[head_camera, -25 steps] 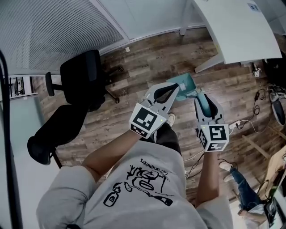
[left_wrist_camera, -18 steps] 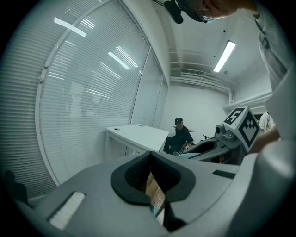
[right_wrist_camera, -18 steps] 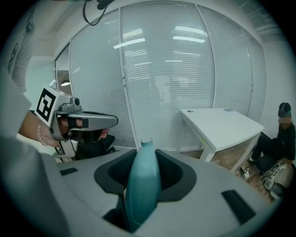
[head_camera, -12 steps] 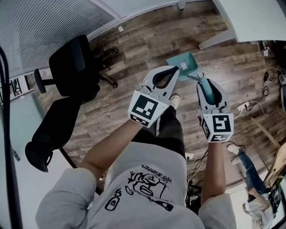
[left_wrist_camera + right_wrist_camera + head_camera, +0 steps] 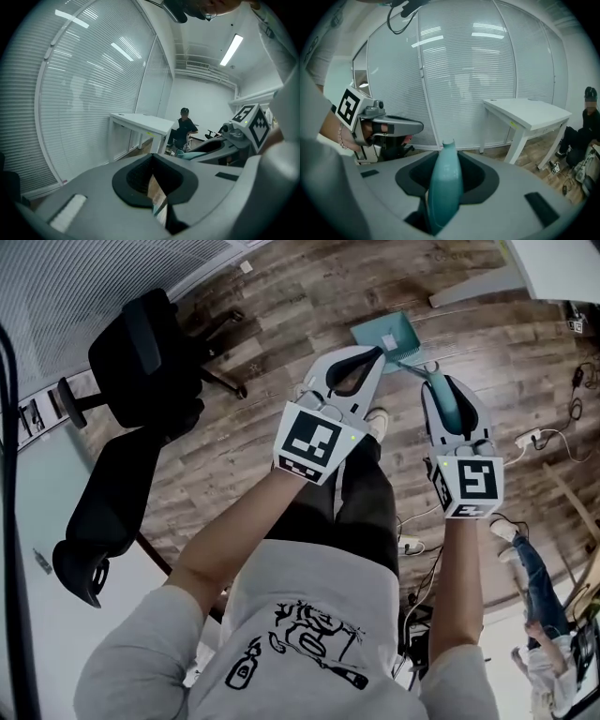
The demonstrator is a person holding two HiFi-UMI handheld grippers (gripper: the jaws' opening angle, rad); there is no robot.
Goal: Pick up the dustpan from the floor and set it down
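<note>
While our right tool (image 5: 437,379) is clamped on the teal handle of the dustpan (image 5: 386,334), whose pan hangs over the far wooden floor (image 5: 281,324), we judge the pickup done and only the setting-down left, our left tool (image 5: 373,356) closed and empty beside it.

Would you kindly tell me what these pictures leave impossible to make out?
- Whether the left gripper pinches the dustpan: in the head view its own body covers the contact, and the left gripper view shows only a teal sliver.
- Whether the dustpan touches the floor: the head view looks steeply down, and the right gripper view shows only the handle, held in the right gripper.
</note>
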